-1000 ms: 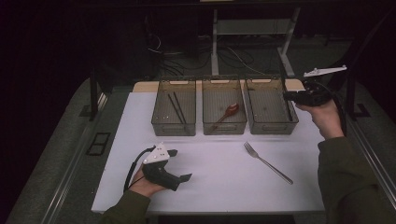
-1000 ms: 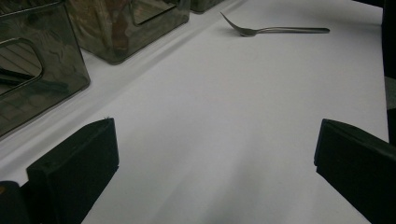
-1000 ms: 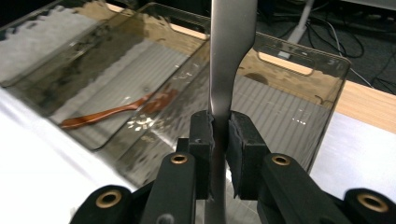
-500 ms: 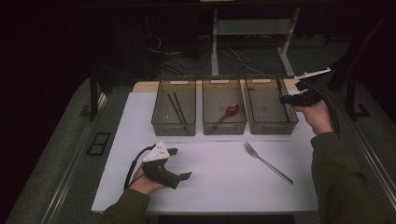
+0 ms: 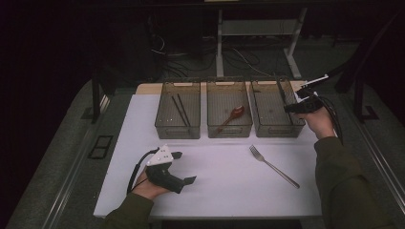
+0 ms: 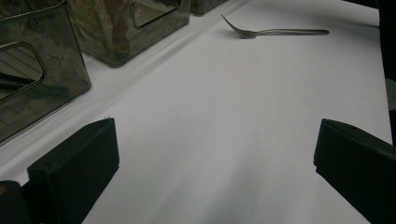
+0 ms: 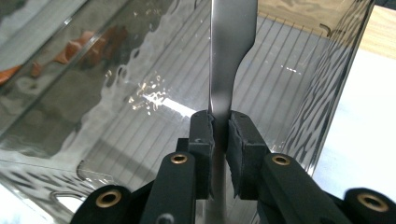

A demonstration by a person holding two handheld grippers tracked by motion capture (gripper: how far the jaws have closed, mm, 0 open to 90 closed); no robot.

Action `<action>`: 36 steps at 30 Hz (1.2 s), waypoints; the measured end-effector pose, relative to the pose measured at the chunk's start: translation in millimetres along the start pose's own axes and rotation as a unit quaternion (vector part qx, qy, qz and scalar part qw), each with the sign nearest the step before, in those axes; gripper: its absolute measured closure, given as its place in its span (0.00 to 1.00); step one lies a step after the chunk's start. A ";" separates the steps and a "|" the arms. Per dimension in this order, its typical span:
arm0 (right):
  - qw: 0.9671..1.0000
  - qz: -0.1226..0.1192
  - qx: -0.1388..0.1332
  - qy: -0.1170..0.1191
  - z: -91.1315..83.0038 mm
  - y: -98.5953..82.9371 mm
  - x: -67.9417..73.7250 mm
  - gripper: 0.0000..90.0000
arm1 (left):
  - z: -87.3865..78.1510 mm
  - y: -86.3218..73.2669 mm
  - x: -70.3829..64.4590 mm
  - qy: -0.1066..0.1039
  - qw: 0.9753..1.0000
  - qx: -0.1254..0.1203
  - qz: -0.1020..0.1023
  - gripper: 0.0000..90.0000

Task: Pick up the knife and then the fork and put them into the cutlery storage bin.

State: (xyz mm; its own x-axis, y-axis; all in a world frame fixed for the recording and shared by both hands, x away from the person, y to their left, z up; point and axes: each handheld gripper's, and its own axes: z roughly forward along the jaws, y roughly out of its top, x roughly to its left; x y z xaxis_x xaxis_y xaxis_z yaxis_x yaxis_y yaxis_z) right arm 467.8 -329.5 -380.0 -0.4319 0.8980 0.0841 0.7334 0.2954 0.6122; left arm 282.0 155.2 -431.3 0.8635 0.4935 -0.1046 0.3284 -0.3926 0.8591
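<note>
Metal cutlery, a flat steel handle that looks like a knife (image 7: 232, 60), is pinched between the two black jaws of the right gripper (image 7: 220, 135). The jaws are pressed against both sides of the handle, and the piece stands upright over the ribbed floor of the right bin (image 5: 272, 112). In the high view the right gripper (image 5: 298, 106) is held at the right wall of this bin, but the knife itself is too small there to make out.

Three smoky transparent bins stand in a row at the far side of the white table (image 5: 229, 191). The left bin (image 5: 177, 125) holds dark chopsticks (image 5: 180, 109), and the middle bin (image 5: 229, 126) holds a reddish spoon (image 5: 232, 115).

A fork (image 5: 273, 165) lies on the table in front of the right bin, apart from both grippers; the left gripper view shows the fork (image 6: 275, 32) also.

The left gripper (image 5: 184, 167) rests low on the table near the front edge, with its jaws spread wide and nothing between them.
</note>
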 end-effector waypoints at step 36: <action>0.996 0.001 -0.066 0.065 -21.6 -7.6 23.9 0.44 | -1.2 -0.1 -0.3 -0.001 1.000 -0.001 0.000 0.00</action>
State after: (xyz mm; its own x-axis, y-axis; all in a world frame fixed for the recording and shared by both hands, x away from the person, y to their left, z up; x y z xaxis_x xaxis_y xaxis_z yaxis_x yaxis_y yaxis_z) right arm 440.6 -317.3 -365.7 -0.5014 0.8458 0.1820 0.6633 0.2407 0.7086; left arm 281.2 156.0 -430.7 0.8639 0.4925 -0.1053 0.3276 -0.3905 0.8603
